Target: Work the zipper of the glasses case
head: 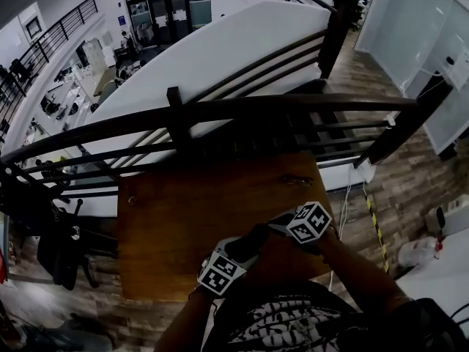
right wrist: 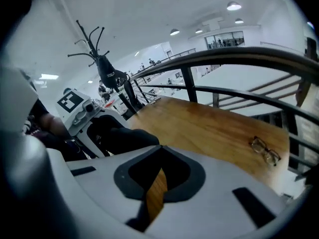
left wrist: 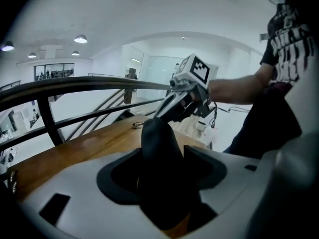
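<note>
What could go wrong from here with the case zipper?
1. The left claw seems to grip the dark glasses case with its far end sticking out; a tug on the zipper could twist it loose.
2. The right claw is shut and empty, and no zipper pull shows, so it may fumble.
3. The glasses lie loose near the table edge by the railing; a stray sweep could knock them off.

Counted: one table (head: 168, 211), one glasses case (left wrist: 158, 148), one pair of glasses (right wrist: 264, 151), two grippers: left gripper (left wrist: 162, 171), right gripper (right wrist: 159, 153).
</note>
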`<action>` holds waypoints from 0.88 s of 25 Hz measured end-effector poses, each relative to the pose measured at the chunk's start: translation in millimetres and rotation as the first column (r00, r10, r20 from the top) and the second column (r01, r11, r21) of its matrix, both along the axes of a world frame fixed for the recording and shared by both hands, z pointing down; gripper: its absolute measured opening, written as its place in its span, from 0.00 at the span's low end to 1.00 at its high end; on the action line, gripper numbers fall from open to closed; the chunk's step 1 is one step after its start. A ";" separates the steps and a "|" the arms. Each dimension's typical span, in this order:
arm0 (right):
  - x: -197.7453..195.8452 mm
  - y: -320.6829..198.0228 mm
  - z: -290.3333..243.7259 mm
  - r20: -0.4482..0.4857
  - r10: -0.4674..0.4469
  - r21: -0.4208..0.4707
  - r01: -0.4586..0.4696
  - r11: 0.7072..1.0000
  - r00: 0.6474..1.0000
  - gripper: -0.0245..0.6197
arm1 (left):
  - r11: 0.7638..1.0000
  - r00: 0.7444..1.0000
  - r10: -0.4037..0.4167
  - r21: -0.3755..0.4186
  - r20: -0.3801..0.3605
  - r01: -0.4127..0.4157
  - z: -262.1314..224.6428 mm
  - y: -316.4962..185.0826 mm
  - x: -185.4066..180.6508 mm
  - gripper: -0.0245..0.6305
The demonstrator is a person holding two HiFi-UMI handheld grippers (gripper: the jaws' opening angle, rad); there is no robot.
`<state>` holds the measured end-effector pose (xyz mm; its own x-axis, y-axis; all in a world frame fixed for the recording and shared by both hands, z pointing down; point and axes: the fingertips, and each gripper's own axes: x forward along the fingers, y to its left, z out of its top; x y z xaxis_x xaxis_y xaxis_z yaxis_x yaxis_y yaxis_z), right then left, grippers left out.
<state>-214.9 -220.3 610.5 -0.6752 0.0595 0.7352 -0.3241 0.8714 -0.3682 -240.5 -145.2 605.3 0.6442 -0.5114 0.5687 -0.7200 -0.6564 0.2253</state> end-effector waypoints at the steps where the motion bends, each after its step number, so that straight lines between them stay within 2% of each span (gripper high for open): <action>1: -1.6 4.5 7.0 0.005 0.015 -0.035 -0.015 0.999 1.000 0.04 | 1.000 1.000 0.008 0.006 -0.010 -0.008 1.7 2.8 -3.8 0.46; 3: -4.7 12.7 20.6 0.011 0.046 -0.088 -0.045 0.995 0.999 0.04 | 1.000 1.000 0.019 0.004 -0.024 -0.019 9.6 7.3 -10.9 0.45; 5: -7.4 14.0 30.4 0.024 0.091 -0.093 -0.088 0.992 0.996 0.04 | 1.000 0.999 0.020 -0.013 -0.037 -0.021 23.0 7.2 -16.1 0.45; 7: -8.3 7.9 37.5 0.027 0.153 -0.039 -0.152 0.988 0.988 0.04 | 1.000 0.999 0.025 -0.017 -0.025 -0.026 38.3 1.8 -18.6 0.45; 9: -6.1 -3.7 37.7 0.039 0.239 0.040 -0.240 0.970 0.970 0.04 | 0.999 0.999 0.036 -0.013 -0.005 -0.036 52.3 -8.1 -18.6 0.46; 13: 11.9 -26.8 19.2 0.106 0.384 0.183 -0.397 0.899 0.917 0.04 | 0.998 1.000 0.013 -0.057 0.007 -0.013 85.8 -35.7 -21.4 0.46; 15: 18.2 -21.5 12.0 0.127 0.390 0.185 -0.408 0.894 0.912 0.04 | 0.998 1.000 -0.015 -0.064 0.017 0.016 107.6 -49.5 -24.2 0.46; 19: 27.5 3.1 3.3 0.152 0.358 0.148 -0.379 0.913 0.921 0.04 | 0.997 0.999 -0.045 -0.055 0.029 0.046 136.9 -69.7 -24.0 0.46; 22: 41.3 12.7 0.0 0.165 0.378 0.139 -0.401 0.906 0.911 0.04 | 0.994 0.997 -0.052 -0.091 0.052 0.056 155.3 -70.8 -24.2 0.46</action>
